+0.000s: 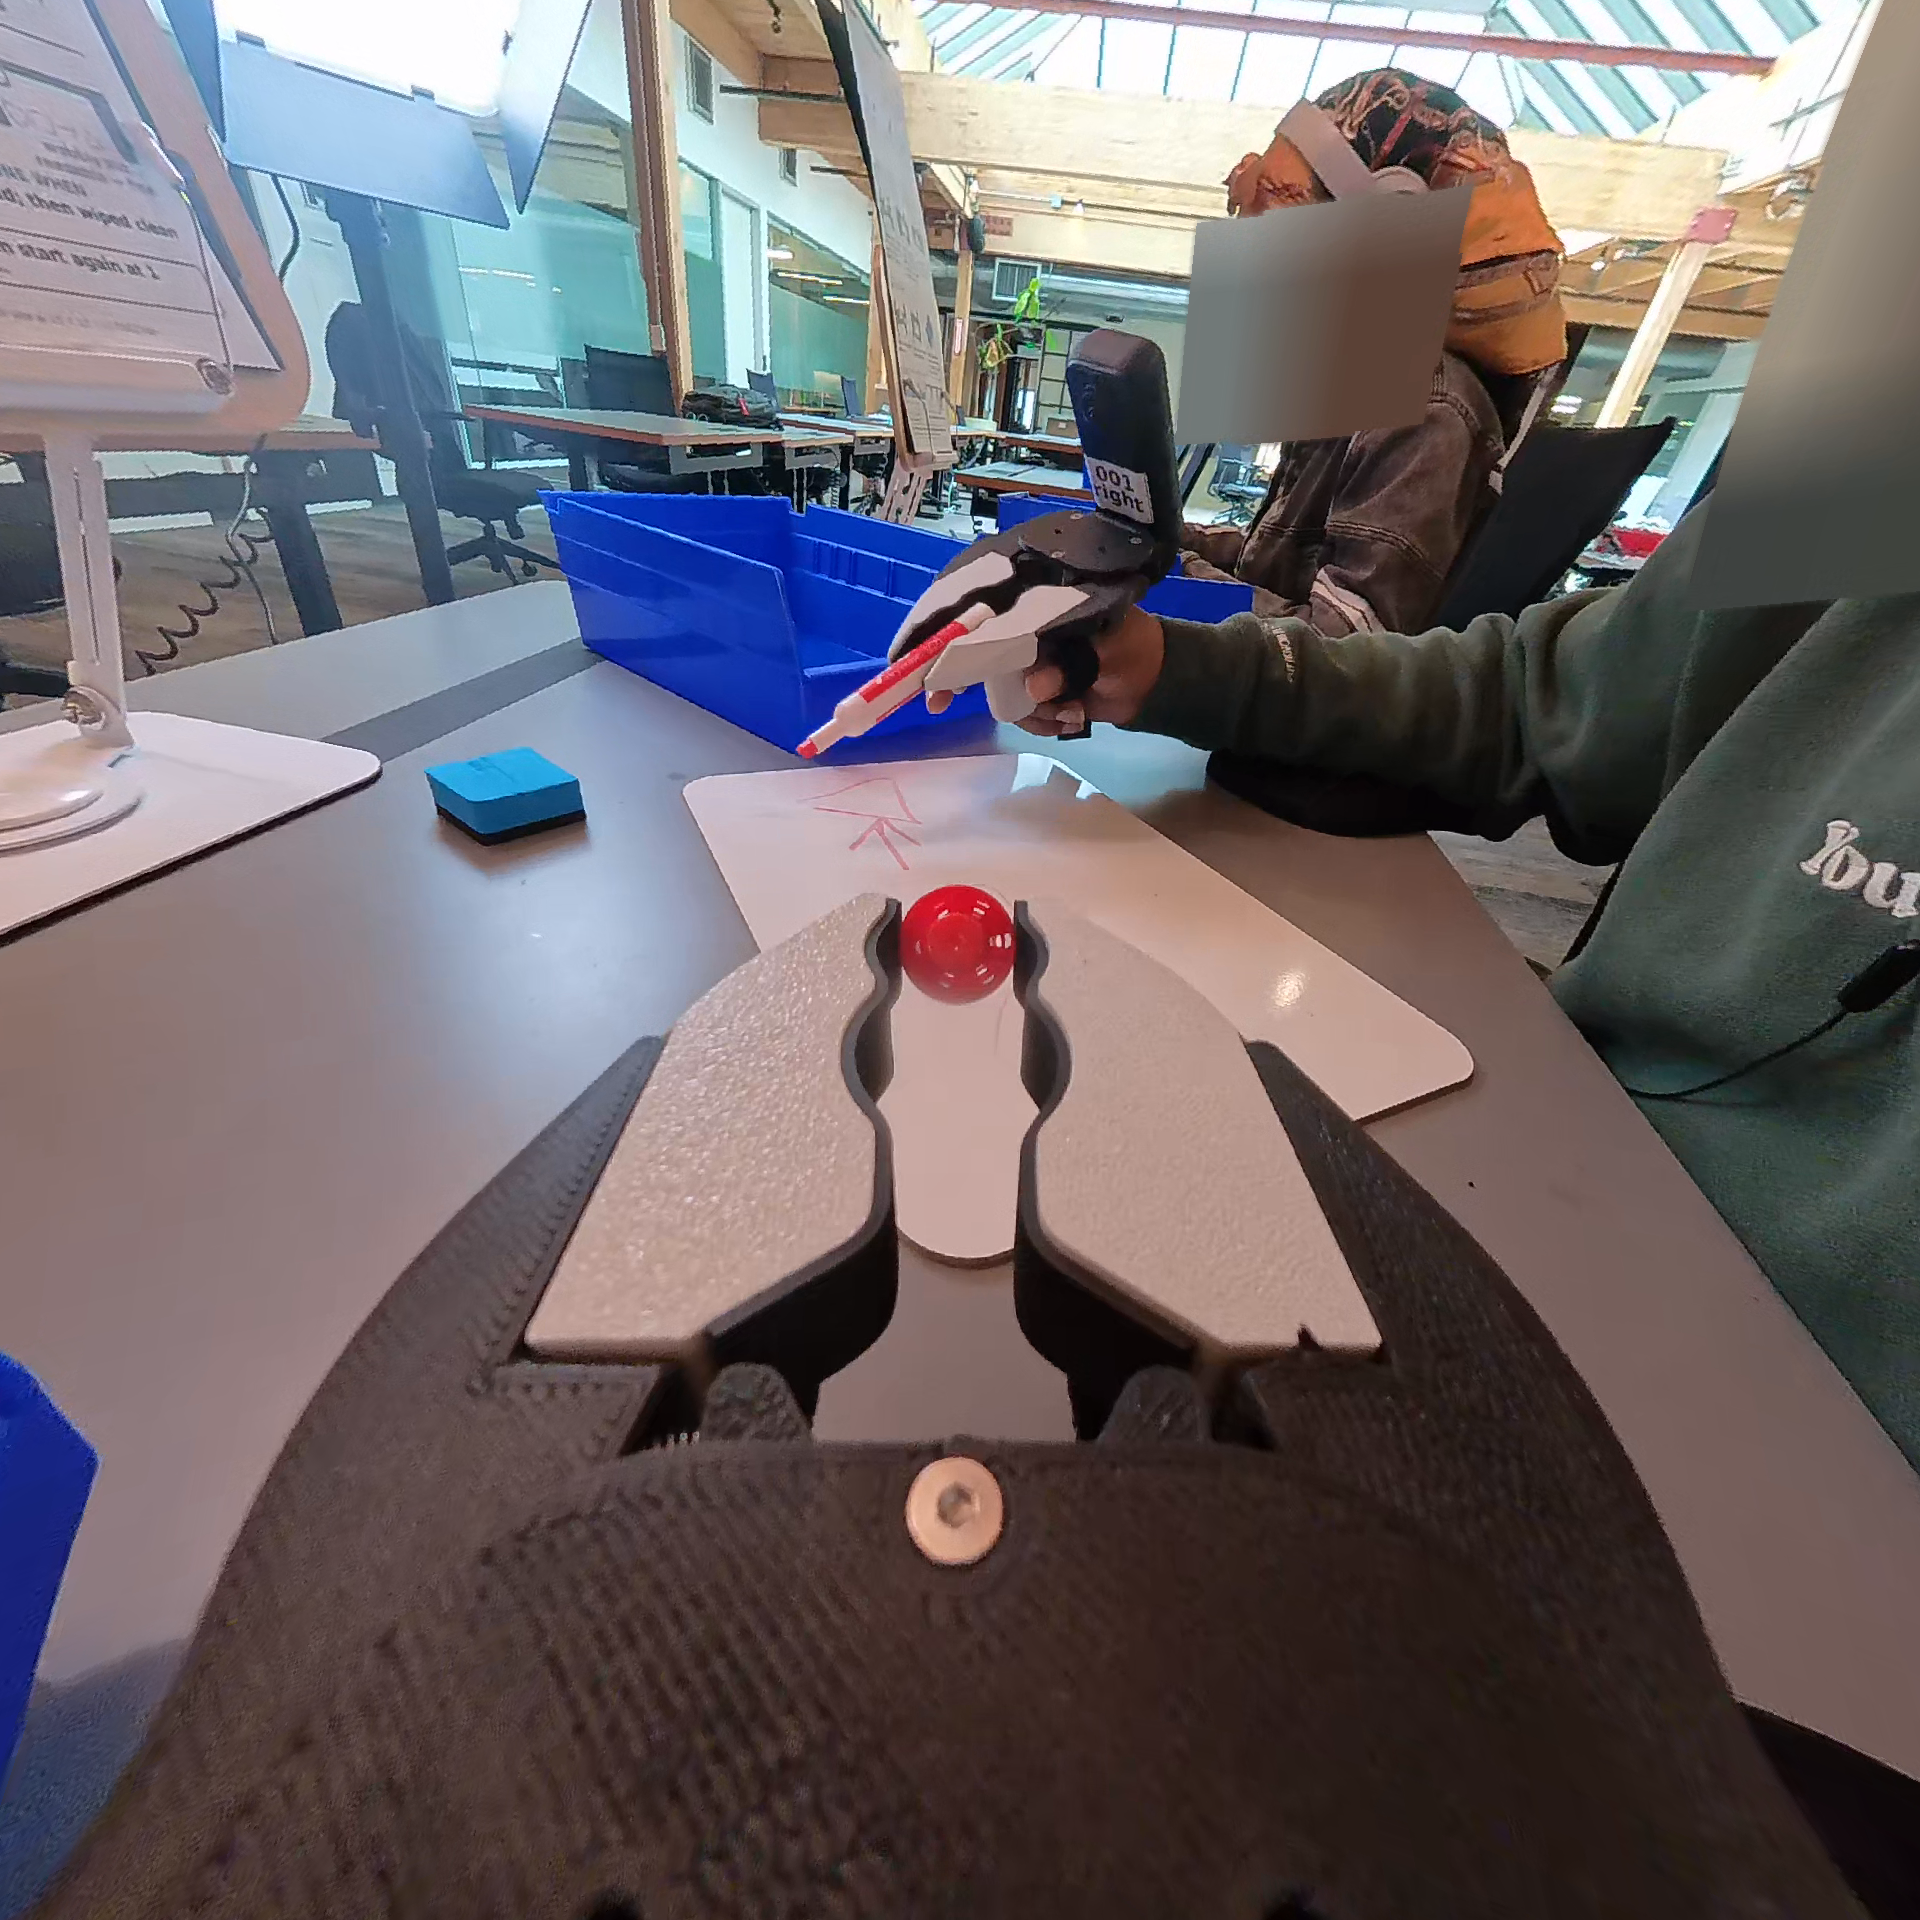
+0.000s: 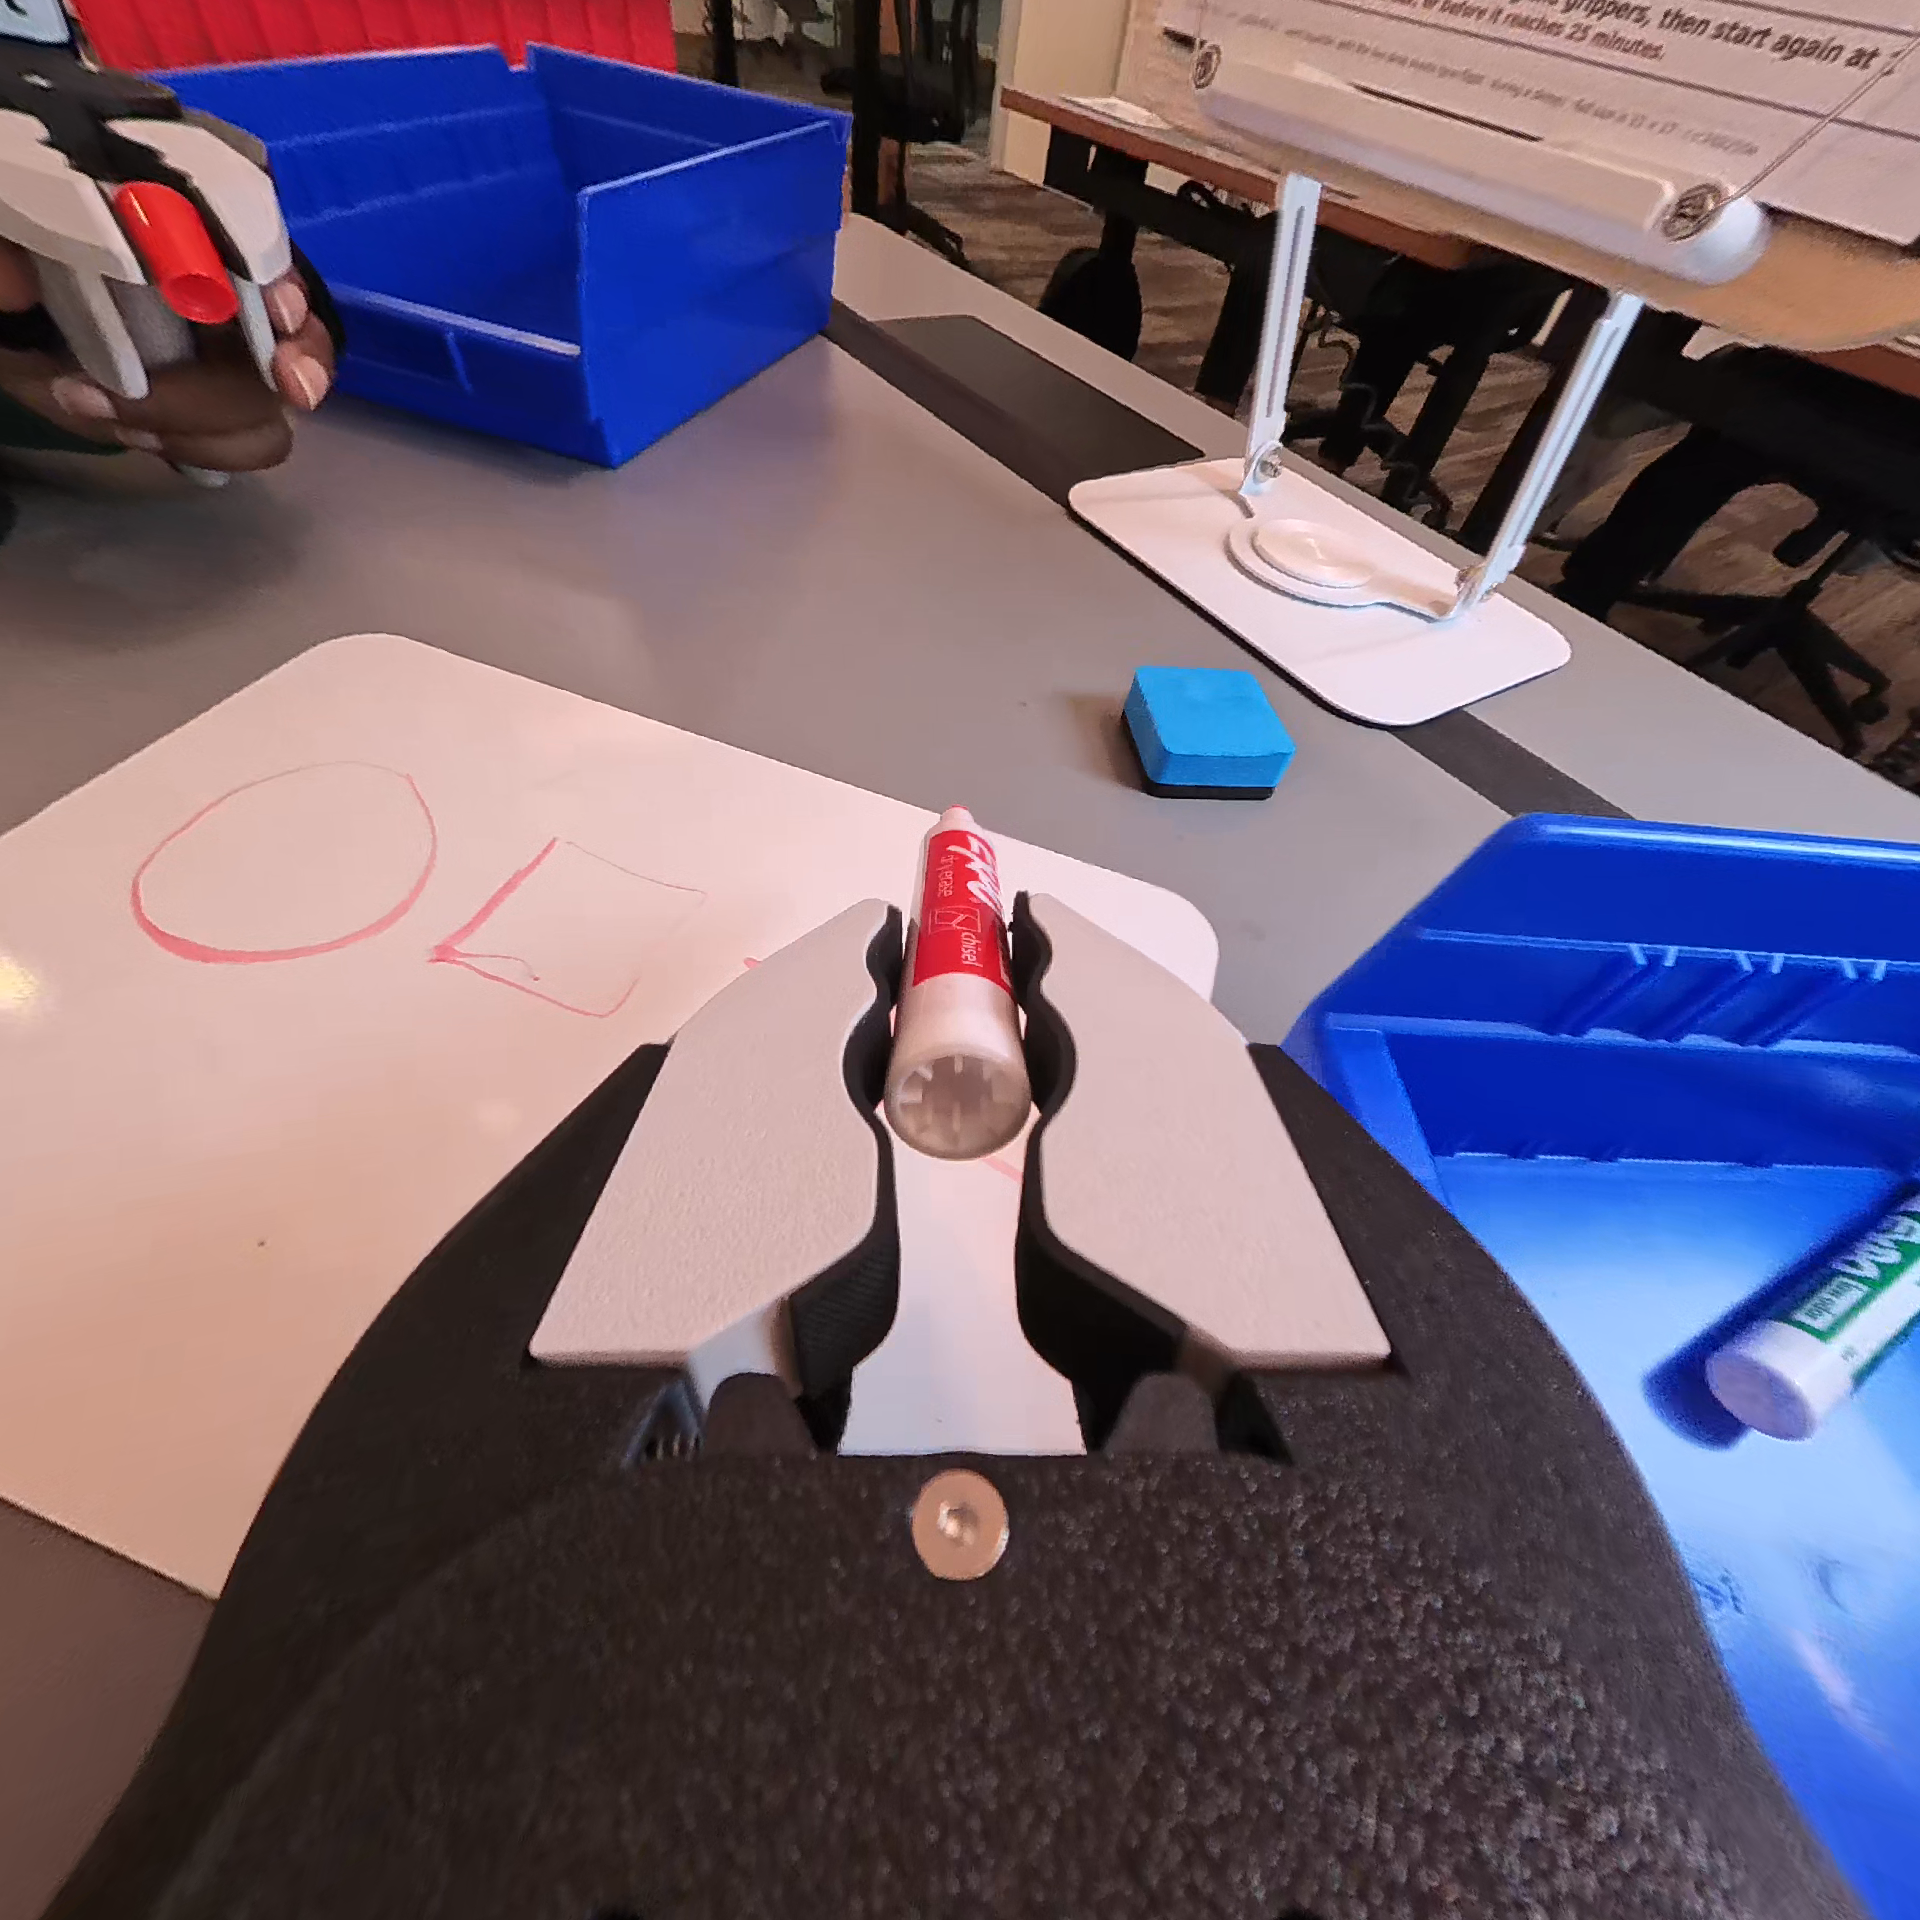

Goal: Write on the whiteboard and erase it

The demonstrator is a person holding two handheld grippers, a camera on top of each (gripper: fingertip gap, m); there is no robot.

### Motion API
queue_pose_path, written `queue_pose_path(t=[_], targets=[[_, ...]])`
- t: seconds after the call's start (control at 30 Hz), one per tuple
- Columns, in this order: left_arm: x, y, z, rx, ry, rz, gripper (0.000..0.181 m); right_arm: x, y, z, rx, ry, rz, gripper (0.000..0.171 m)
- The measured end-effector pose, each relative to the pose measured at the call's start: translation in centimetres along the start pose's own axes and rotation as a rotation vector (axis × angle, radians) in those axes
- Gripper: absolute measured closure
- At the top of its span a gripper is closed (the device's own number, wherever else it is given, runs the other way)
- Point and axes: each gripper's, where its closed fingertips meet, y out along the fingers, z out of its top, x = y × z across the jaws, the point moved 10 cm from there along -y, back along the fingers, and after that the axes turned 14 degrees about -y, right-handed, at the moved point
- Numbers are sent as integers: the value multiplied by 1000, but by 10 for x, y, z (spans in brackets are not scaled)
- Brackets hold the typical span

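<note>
A white whiteboard (image 2: 312, 1143) lies flat on the grey table, with red shapes drawn on it; it also shows in the left wrist view (image 1: 1143, 914). My right gripper (image 2: 956, 914) is shut on a red marker (image 2: 961, 935), uncapped, tip pointing forward and down just above the board's far edge. In the left wrist view the right gripper (image 1: 935, 644) holds the marker (image 1: 883, 686) above the board's far end. My left gripper (image 1: 956, 920) is shut on the red marker cap (image 1: 956, 943), held over the board. The left gripper (image 2: 177, 260) with the cap (image 2: 171, 260) shows far left in the right wrist view.
A blue eraser block (image 2: 1207, 732) (image 1: 506, 792) lies on the table beside the board. Blue bins stand behind the board (image 1: 727, 613) (image 2: 540, 239) and at the right (image 2: 1610, 1039), the latter holding a green marker (image 2: 1829, 1340). A white document stand (image 2: 1320, 582) (image 1: 94, 769) is nearby. A person sits beyond.
</note>
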Motion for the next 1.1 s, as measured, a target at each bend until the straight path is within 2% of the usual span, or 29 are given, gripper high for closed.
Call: queue_pose_path(t=[0.17,0.27,0.43,0.53,0.63,0.77,1.03,1.1], targets=[[3,1,0,-7,21,6,161,-2,-2,5,40,9,-5,151],[6,2,2,16,18,6,161,-9,-2,20,160,68,62,151],[17,9,25,206,-58,-69,161,-44,16,84,495,181,303,151],[24,20,44,321,-195,-207,161,-60,30,120,592,147,393,151],[33,36,53,337,-258,-301,161,-64,35,140,641,99,412,151],[44,53,52,415,-385,-393,161,-68,30,142,652,73,387,151],[60,83,50,456,-416,-368,162,-75,15,143,620,-21,302,151],[60,85,53,397,-432,-333,162,-74,11,143,603,-55,277,151]])
